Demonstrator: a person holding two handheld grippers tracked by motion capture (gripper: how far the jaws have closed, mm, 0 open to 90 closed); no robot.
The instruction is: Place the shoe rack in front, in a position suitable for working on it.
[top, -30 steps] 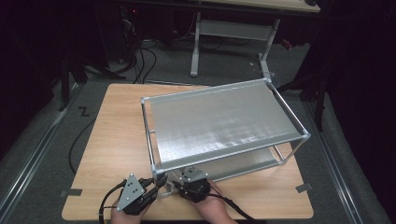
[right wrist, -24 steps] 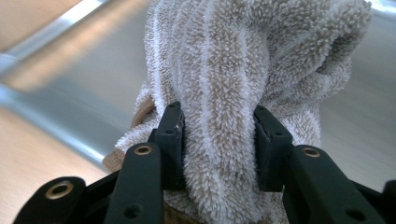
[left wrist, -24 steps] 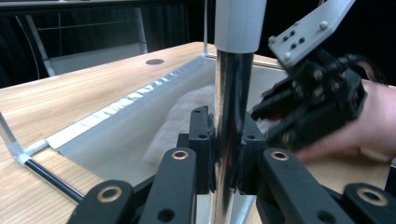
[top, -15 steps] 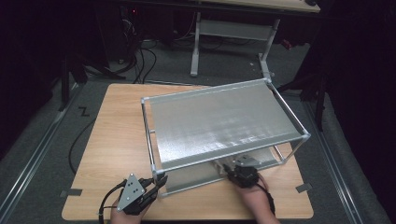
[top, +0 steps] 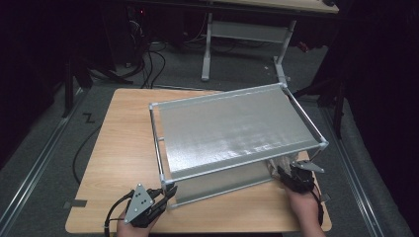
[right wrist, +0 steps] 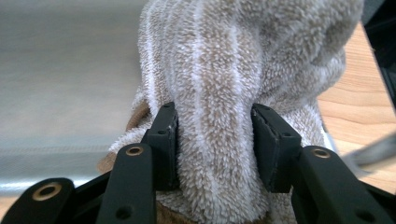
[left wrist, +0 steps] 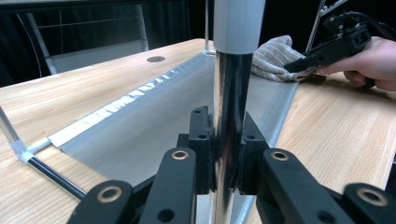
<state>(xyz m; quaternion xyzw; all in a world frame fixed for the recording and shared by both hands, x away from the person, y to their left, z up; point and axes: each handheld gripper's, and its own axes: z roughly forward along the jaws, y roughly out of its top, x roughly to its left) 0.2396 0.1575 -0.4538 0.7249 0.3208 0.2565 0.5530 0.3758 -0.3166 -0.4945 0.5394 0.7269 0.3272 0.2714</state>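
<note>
A two-level metal rack (top: 237,133) stands on the wooden table (top: 118,148). At the rack's front left corner, my left gripper (top: 165,195) is shut on the chrome upright post (left wrist: 229,116), its pads pressed to both sides. A beige striped towel (right wrist: 224,93) lies on the right end of the lower shelf (right wrist: 60,70), under the top shelf's front right corner. My right gripper (right wrist: 215,140) is shut on a thick fold of that towel. In the left gripper view, the towel (left wrist: 275,56) and the right gripper (left wrist: 327,49) show farther off.
The rack covers most of the table's right half. Bare wood lies to its left and along the front edge (top: 222,224). A second table's legs (top: 207,44) and cables (top: 148,54) stand on the floor beyond.
My right gripper has travelled from beside the left gripper along the rack's front to its right end, where it now holds the towel. The left gripper has stayed on the post.
</note>
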